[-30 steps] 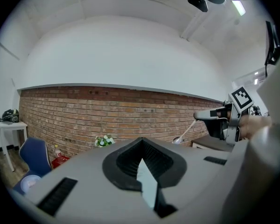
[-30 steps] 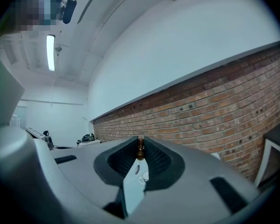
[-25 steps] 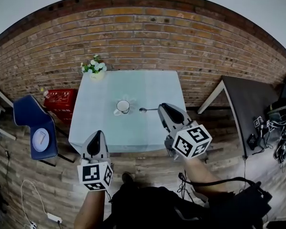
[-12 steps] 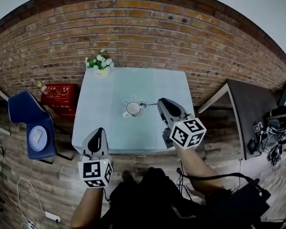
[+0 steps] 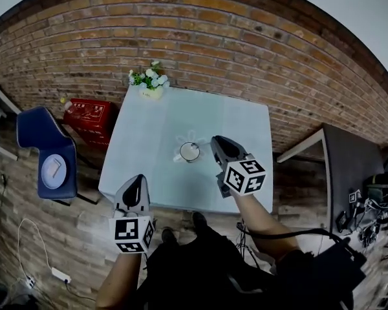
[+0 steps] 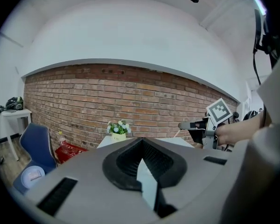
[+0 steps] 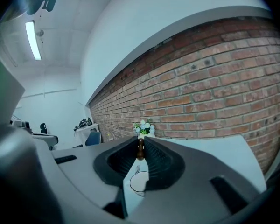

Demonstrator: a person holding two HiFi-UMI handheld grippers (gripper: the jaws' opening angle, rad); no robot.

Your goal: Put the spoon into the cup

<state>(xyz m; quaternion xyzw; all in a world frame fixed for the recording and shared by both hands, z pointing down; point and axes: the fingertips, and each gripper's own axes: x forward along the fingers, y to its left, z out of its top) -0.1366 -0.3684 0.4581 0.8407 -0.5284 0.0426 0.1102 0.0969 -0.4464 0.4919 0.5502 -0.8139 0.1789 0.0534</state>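
Note:
A white cup (image 5: pixel 189 152) stands near the middle of the pale table (image 5: pixel 149 147). My right gripper (image 5: pixel 217 144) hovers just right of the cup and is shut on the spoon (image 7: pixel 140 149), whose brown handle end pokes up between the jaws. In the right gripper view the cup's rim (image 7: pixel 139 182) lies directly below the jaws. The left gripper view shows the right gripper (image 6: pixel 201 127) side-on, with the spoon (image 6: pixel 185 125) sticking out ahead of it. My left gripper (image 5: pixel 134 187) hangs at the table's near edge, jaws shut on nothing (image 6: pixel 142 141).
A small pot of white flowers (image 5: pixel 149 81) sits at the table's far edge against the brick wall. Left of the table are a red crate (image 5: pixel 89 115) and a blue chair (image 5: pixel 44 157). A dark table (image 5: pixel 349 166) with cables stands to the right.
The right gripper has carried the spoon left and down, from beside the cup to right next to it. The left gripper has shifted a little toward the table edge.

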